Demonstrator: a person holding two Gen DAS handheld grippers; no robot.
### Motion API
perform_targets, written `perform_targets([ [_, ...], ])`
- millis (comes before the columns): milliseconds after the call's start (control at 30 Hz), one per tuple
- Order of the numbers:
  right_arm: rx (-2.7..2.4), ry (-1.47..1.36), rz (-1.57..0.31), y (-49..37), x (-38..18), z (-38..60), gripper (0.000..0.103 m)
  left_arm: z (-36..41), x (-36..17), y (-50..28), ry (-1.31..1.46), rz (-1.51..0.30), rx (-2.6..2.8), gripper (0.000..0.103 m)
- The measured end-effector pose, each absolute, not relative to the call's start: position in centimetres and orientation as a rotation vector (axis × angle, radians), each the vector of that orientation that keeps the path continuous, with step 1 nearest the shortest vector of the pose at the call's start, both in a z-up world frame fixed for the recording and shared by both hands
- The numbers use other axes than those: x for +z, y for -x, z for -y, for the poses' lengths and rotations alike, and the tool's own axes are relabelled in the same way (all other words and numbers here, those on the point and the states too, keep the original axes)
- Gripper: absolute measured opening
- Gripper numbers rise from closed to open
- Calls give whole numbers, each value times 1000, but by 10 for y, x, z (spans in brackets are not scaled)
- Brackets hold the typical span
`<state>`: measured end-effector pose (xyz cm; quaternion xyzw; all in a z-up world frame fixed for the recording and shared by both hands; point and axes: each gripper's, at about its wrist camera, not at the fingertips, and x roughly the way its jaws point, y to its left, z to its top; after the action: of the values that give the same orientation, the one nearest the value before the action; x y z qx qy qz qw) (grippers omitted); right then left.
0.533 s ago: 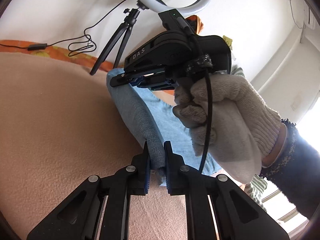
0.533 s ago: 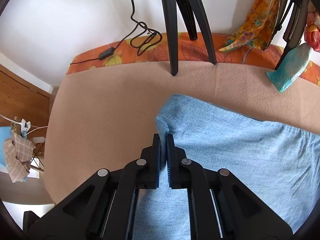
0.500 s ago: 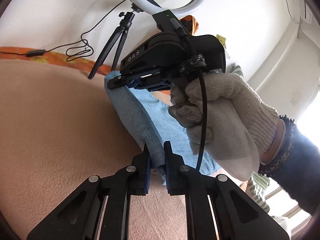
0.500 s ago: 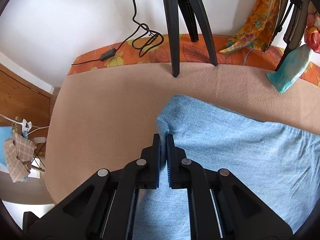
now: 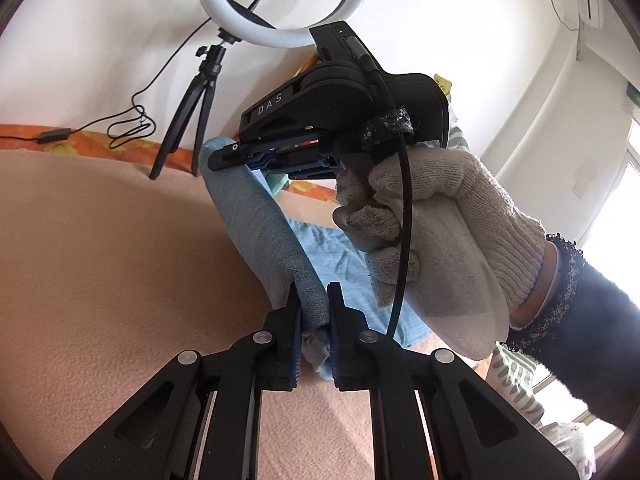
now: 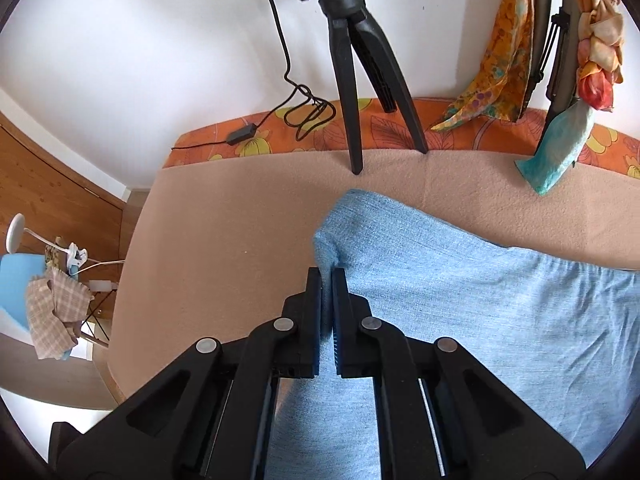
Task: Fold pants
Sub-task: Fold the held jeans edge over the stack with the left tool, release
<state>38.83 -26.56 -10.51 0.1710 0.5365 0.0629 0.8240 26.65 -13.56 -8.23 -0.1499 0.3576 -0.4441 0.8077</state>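
The light blue denim pants [image 6: 480,300] lie on a tan blanket [image 6: 224,248]. My right gripper [image 6: 327,276] is shut on their left edge, near a raised corner. In the left wrist view my left gripper [image 5: 313,292] is shut on the same lifted edge of the pants [image 5: 264,224], which runs taut away to the right gripper [image 5: 224,156], held by a white-gloved hand [image 5: 440,232]. The rest of the pants lies flat beyond the lifted edge.
A ring light [image 5: 280,4] on a black tripod [image 6: 360,72] stands at the blanket's far edge, with a coiled cable [image 6: 308,116] on an orange floral sheet [image 6: 400,124]. Scarves [image 6: 500,60] hang at right. The bed's left edge [image 6: 132,240] drops to the floor.
Both grippers have lifted the pants edge higher and moved back from the tripod. The right gripper and gloved hand sit higher in the left wrist view. The grips are unchanged.
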Motion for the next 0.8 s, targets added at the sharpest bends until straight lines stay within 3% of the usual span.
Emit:
perform_targets([
  [800, 18, -339, -976, -307, -26, 411, 5, 276, -50, -247, 165, -719, -1148, 9],
])
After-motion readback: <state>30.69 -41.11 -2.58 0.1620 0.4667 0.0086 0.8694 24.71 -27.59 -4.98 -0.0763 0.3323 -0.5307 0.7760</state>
